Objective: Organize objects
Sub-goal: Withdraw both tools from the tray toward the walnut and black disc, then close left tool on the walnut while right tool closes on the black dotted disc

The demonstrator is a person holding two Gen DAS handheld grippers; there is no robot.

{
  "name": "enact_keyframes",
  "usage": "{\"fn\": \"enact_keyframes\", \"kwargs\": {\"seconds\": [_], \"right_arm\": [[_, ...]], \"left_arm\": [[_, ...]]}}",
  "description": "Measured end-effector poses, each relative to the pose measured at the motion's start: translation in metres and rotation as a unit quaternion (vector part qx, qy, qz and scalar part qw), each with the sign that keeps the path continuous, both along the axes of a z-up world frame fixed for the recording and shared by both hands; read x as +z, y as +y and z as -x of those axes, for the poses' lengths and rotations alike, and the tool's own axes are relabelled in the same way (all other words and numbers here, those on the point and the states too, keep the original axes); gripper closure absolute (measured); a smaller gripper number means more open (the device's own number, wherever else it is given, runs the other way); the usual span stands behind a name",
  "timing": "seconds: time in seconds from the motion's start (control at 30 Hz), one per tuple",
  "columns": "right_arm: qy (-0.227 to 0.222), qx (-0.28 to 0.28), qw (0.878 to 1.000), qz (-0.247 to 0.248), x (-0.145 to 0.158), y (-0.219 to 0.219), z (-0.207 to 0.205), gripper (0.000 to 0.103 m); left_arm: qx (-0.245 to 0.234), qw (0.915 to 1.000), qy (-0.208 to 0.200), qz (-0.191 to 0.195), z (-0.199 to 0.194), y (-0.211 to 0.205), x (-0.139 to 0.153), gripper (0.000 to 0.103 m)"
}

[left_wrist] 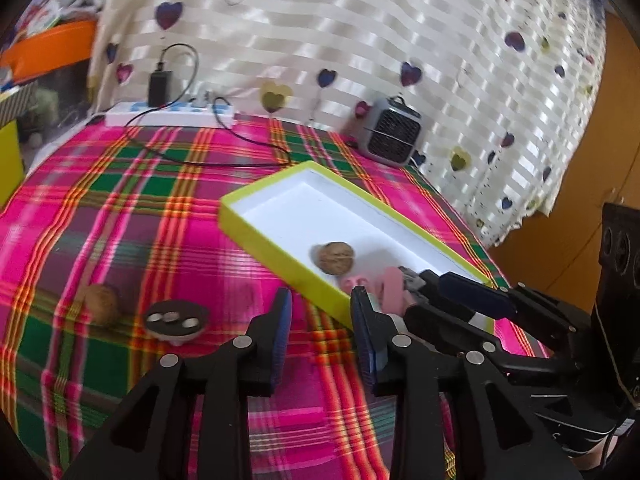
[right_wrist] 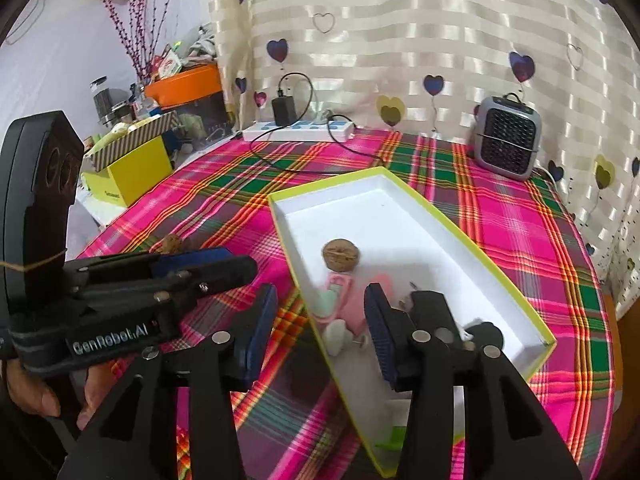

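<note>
Left wrist view: the left gripper [left_wrist: 320,312] is being held apart and empty; pink items [left_wrist: 390,290] in the tray [left_wrist: 264,228] are being partly hidden.

Right wrist view: the right gripper [right_wrist: 320,320] is being held wide, empty, over the tray [right_wrist: 500,264] holding a walnut [right_wrist: 341,255]; a second walnut [right_wrist: 173,243] is being partly hidden.

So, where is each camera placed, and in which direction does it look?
Left wrist: sits on the left gripper, looking forward and down over the plaid cloth; its own two fingers show, and the right gripper enters from the right.
Right wrist: sits on the right gripper, looking forward and down into the box; its own fingers show, plus the left gripper and a hand at left.
Shared: box, walnut inside it, power strip, small fan.
</note>
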State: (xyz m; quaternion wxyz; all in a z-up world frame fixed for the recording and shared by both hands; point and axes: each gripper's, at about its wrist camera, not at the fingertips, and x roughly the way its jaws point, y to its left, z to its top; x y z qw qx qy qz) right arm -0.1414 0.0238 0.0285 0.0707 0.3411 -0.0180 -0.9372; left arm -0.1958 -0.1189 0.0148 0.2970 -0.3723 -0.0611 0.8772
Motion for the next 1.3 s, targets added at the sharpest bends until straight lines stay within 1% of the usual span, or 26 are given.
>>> {"fn": "enact_keyframes", "kwargs": {"seconds": [0.13, 0.23, 0.3, 0.37, 0.5, 0.6, 0.67, 0.8, 0.93, 1.0, 1.07, 1.17, 1.3], "right_arm": [[-0.001, 0.009, 1.000, 0.002, 0.000, -0.008, 0.003, 0.056], [-0.002, 0.021, 1.000, -0.002, -0.001, -0.017, 0.007, 0.056], [-0.004, 0.029, 1.000, -0.002, -0.002, -0.024, 0.011, 0.056], [-0.008, 0.040, 0.999, -0.004, -0.003, -0.034, 0.015, 0.056], [-0.017, 0.060, 0.998, -0.007, -0.008, -0.052, 0.021, 0.057], [-0.028, 0.071, 0.997, -0.007, -0.013, -0.064, 0.029, 0.057], [-0.034, 0.075, 0.997, -0.010, -0.017, -0.069, 0.032, 0.057], [-0.047, 0.089, 0.995, -0.012, -0.023, -0.082, 0.040, 0.057], [-0.053, 0.100, 0.993, -0.013, -0.027, -0.092, 0.048, 0.057], [-0.057, 0.106, 0.993, -0.015, -0.030, -0.096, 0.052, 0.056], [-0.061, 0.111, 0.992, -0.018, -0.034, -0.100, 0.056, 0.056], [-0.066, 0.115, 0.991, -0.016, -0.040, -0.102, 0.061, 0.056], [-0.068, 0.114, 0.991, -0.012, -0.043, -0.102, 0.063, 0.056]], "left_arm": [[0.014, 0.9995, -0.002, -0.028, -0.002, -0.022, 0.003, 0.074], [0.041, 0.9987, 0.006, -0.030, 0.000, -0.036, 0.005, 0.074], [0.061, 0.9976, 0.001, -0.033, 0.004, -0.047, 0.004, 0.074], [0.088, 0.9958, 0.000, -0.026, 0.008, -0.061, 0.004, 0.074], [0.127, 0.9919, 0.005, -0.006, 0.015, -0.085, 0.001, 0.074], [0.145, 0.9894, 0.002, 0.011, 0.023, -0.097, -0.004, 0.069], [0.158, 0.9871, -0.010, 0.026, 0.031, -0.106, -0.012, 0.068], [0.165, 0.9852, -0.029, 0.037, 0.041, -0.112, -0.023, 0.068], [0.154, 0.9861, -0.045, 0.043, 0.049, -0.113, -0.031, 0.068], [0.151, 0.9864, -0.048, 0.042, 0.051, -0.114, -0.034, 0.066], [0.148, 0.9867, -0.052, 0.042, 0.053, -0.114, -0.036, 0.061], [0.142, 0.9874, -0.054, 0.045, 0.055, -0.111, -0.037, 0.060], [0.135, 0.9870, -0.057, 0.065, 0.059, -0.103, -0.041, 0.061]]}}
